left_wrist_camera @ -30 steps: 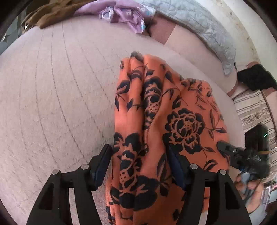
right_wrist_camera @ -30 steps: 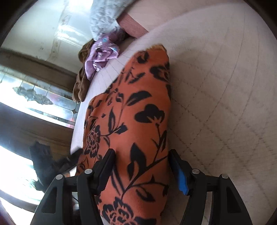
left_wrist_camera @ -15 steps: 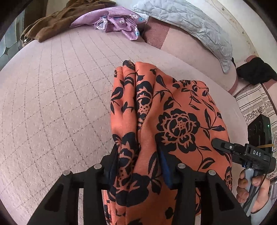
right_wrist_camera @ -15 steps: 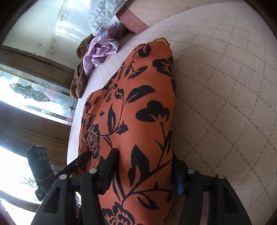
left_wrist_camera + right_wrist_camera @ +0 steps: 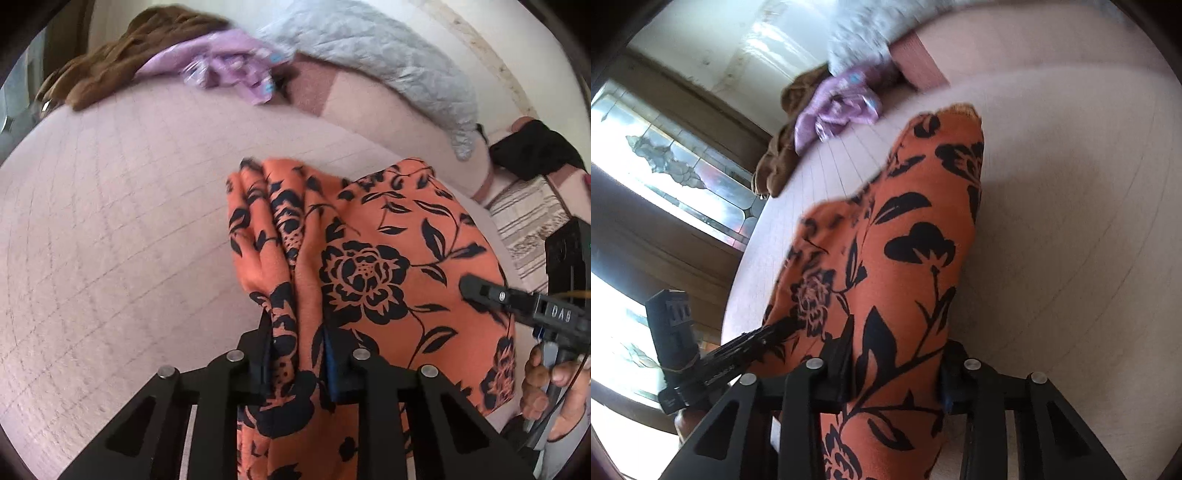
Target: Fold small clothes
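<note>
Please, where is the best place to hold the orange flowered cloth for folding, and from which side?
Probably the near edge of the orange flowered cloth, from the near side: both the left gripper and right gripper have just closed on its bunched corners there.

I see an orange cloth (image 5: 369,258) printed with black flowers and leaves. It lies on a pale pink bedspread (image 5: 129,240) stitched in a grid of squares. My grippers are black with blue pads. Farther off, I see a lilac flowered garment (image 5: 229,70), a brown one (image 5: 103,77), and a light grey quilted pillow (image 5: 388,55).
</note>
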Demonstrator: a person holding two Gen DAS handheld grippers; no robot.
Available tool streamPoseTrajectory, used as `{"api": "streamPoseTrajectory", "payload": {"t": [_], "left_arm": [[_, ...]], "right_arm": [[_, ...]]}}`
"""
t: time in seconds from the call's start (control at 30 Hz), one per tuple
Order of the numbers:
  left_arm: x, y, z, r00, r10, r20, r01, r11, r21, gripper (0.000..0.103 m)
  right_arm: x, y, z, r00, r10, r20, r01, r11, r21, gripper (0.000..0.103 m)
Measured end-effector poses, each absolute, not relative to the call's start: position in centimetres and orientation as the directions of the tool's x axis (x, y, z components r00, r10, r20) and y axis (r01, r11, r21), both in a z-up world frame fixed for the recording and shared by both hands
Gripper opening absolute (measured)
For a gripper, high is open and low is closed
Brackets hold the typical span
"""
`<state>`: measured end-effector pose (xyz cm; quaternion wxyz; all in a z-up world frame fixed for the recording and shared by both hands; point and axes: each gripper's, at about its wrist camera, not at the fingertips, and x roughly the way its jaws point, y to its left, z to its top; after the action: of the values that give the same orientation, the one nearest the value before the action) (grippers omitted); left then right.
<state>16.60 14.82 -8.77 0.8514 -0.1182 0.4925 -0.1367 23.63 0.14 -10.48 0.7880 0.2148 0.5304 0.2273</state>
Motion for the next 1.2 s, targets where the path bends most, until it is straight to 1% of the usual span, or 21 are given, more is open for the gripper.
{"api": "streamPoseTrajectory", "payload": {"t": [0.17,0.27,0.33,0.4,0.43,0.47,0.5,0.53,0.57,0.63,0.73,0.83,0.87,0.93,1.0,1.03,1.1,1.17,1.2], "left_arm": [[17.4,9.9,-5.5,0.513,-0.434,-0.74,0.219,0.9,-0.376,0.021],[18.3,7.2,-4.6,0.516,-0.45,-0.729,0.27,0.893,-0.361,0.021],[18.8,5.9,-5.2,0.494,-0.457,-0.739,0.286,0.889,-0.359,0.021],[19.4,5.0,-6.9,0.466,-0.444,-0.765,0.283,0.894,-0.347,0.021],[19.6,4.7,-7.9,0.446,-0.438,-0.78,0.284,0.896,-0.34,0.022],[19.9,4.0,-9.6,0.408,-0.411,-0.815,0.285,0.906,-0.314,0.023],[20.0,3.7,-10.7,0.386,-0.382,-0.84,0.278,0.916,-0.289,0.027],[20.0,3.8,-11.4,0.378,-0.364,-0.851,0.27,0.923,-0.275,0.033],[19.7,4.3,-11.3,0.386,-0.368,-0.846,0.261,0.923,-0.282,0.034],[19.3,5.6,-10.2,0.39,-0.376,-0.841,0.249,0.922,-0.296,0.035],[17.5,8.0,-8.4,0.446,-0.348,-0.824,0.259,0.932,-0.253,0.035],[16.7,9.1,-9.5,0.435,-0.287,-0.853,0.249,0.949,-0.192,0.036],[16.7,9.3,-10.2,0.423,-0.247,-0.872,0.238,0.959,-0.156,0.037],[16.2,10.2,-10.3,0.43,-0.236,-0.871,0.224,0.963,-0.15,0.037],[15.5,10.9,-9.3,0.444,-0.23,-0.866,0.219,0.965,-0.145,0.037],[15.3,11.2,-8.9,0.451,-0.227,-0.863,0.217,0.966,-0.141,0.037],[15.0,11.2,-8.5,0.451,-0.227,-0.863,0.22,0.966,-0.139,0.037],[14.6,11.6,-8.5,0.451,-0.214,-0.866,0.217,0.968,-0.126,0.037],[14.3,11.9,-8.4,0.454,-0.215,-0.865,0.218,0.968,-0.126,0.037]], "right_arm": [[23.4,-5.4,-6.3,0.429,0.551,-0.715,-0.128,0.821,0.556,0.036],[23.0,-9.4,-5.1,0.483,0.513,-0.71,-0.098,0.837,0.538,0.036],[22.8,-11.4,-5.3,0.499,0.492,-0.713,-0.067,0.843,0.534,0.036],[22.6,-13.4,-6.7,0.5,0.474,-0.724,-0.024,0.844,0.536,0.036],[22.5,-14.3,-7.9,0.494,0.474,-0.729,-0.003,0.84,0.543,0.036],[22.4,-15.0,-9.1,0.487,0.471,-0.735,0.014,0.838,0.546,0.036],[22.3,-15.4,-10.2,0.481,0.468,-0.741,0.028,0.837,0.547,0.036],[22.3,-15.8,-11.6,0.47,0.466,-0.749,0.051,0.833,0.551,0.039],[22.1,-16.1,-13.3,0.455,0.462,-0.761,0.084,0.829,0.553,0.044],[21.6,-16.5,-15.1,0.441,0.474,-0.762,0.119,0.811,0.573,0.05],[20.9,-17.1,-13.7,0.478,0.449,-0.755,0.104,0.825,0.556,0.051],[19.8,-17.5,-11.3,0.536,0.385,-0.751,0.104,0.853,0.511,0.051],[19.3,-17.5,-10.1,0.572,0.384,-0.725,0.089,0.85,0.519,0.051],[18.1,-17.1,-8.2,0.609,0.407,-0.681,0.051,0.836,0.546,0.051],[17.1,-16.5,-7.5,0.608,0.458,-0.649,0.005,0.815,0.58,0.06],[16.7,-16.2,-7.6,0.592,0.487,-0.642,-0.017,0.804,0.594,0.067],[16.8,-14.9,-9.3,0.512,0.522,-0.682,-0.032,0.805,0.592,0.07],[17.1,-14.4,-11.4,0.451,0.5,-0.739,0.016,0.824,0.567,0.07],[17.0,-14.4,-11.2,0.46,0.503,-0.731,0.019,0.818,0.575,0.07]]}}
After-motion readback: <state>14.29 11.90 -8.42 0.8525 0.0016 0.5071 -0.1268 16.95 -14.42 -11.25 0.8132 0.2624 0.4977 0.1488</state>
